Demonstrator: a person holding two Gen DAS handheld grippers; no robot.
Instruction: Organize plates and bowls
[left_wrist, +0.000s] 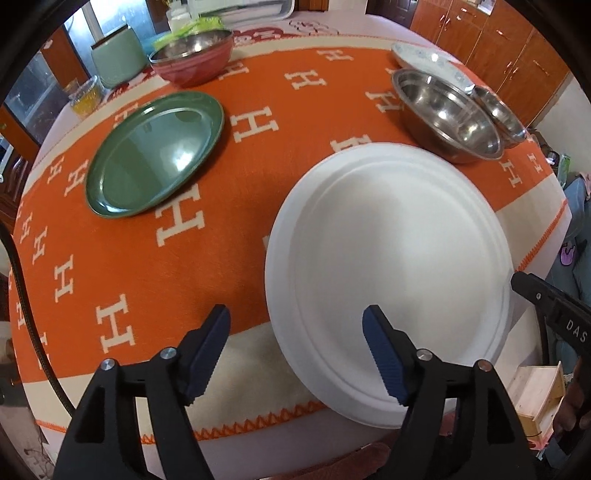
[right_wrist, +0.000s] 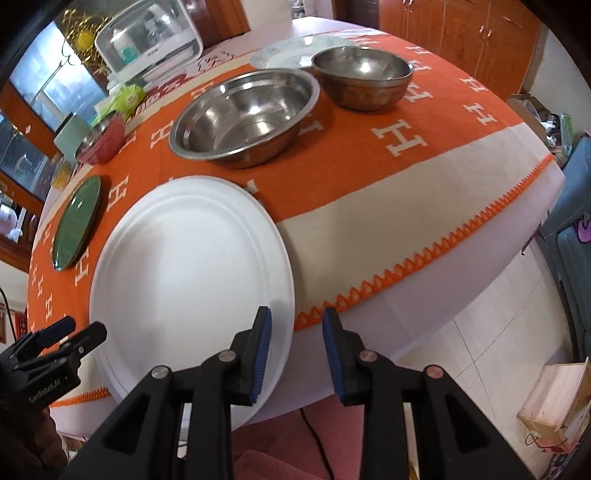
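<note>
A large white plate (left_wrist: 388, 280) (right_wrist: 192, 273) lies flat at the table's front edge and overhangs it. My left gripper (left_wrist: 295, 321) (right_wrist: 83, 328) is open and straddles its left rim, one pad over the plate and one over the cloth. My right gripper (right_wrist: 297, 315) straddles the right rim with a narrow gap, and its pads do not press on the plate. A green plate (left_wrist: 155, 155) (right_wrist: 77, 221) lies to the left. Behind stand a wide steel bowl (left_wrist: 447, 114) (right_wrist: 247, 118), a smaller steel bowl (left_wrist: 498, 114) (right_wrist: 364, 77), a red bowl (left_wrist: 192, 55) (right_wrist: 99, 140) and a patterned plate (left_wrist: 424, 59) (right_wrist: 288, 55).
An orange cloth (left_wrist: 258, 206) (right_wrist: 424, 122) with white H marks covers the table. A clear lidded container (right_wrist: 147, 40) and a pale green canister (left_wrist: 118, 55) stand at the back. A wooden box (left_wrist: 539, 391) (right_wrist: 557, 398) sits on the tiled floor to the right.
</note>
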